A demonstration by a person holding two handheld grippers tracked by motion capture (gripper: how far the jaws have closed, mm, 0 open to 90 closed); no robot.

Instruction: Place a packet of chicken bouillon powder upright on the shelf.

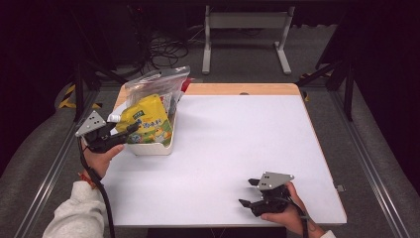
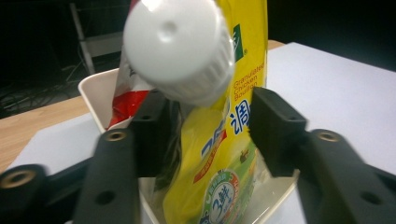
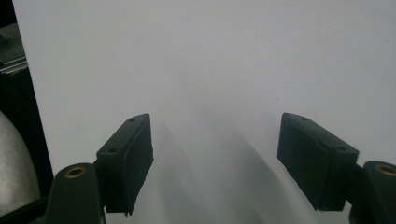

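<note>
We see the left gripper [image 2: 205, 135] parted around the yellow pouch [image 1: 147, 120]; leaning in the far-left bin [image 1: 148, 148], it could topple; right gripper [image 1: 252, 192] wide, empty.

This looks like a lab or recording studio. Black curtains [image 1: 386, 59] surround a white table [image 1: 237, 158] on metal rails [image 1: 366, 153], and loose cables [image 1: 166, 49] lie on grey carpet [image 1: 247, 77].

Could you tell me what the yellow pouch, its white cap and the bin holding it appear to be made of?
Yellow pouch: glossy printed plastic film, creased.
White cap: matte moulded plastic, ribbed rim.
Bin: cream, smooth, probably rigid plastic.
</note>
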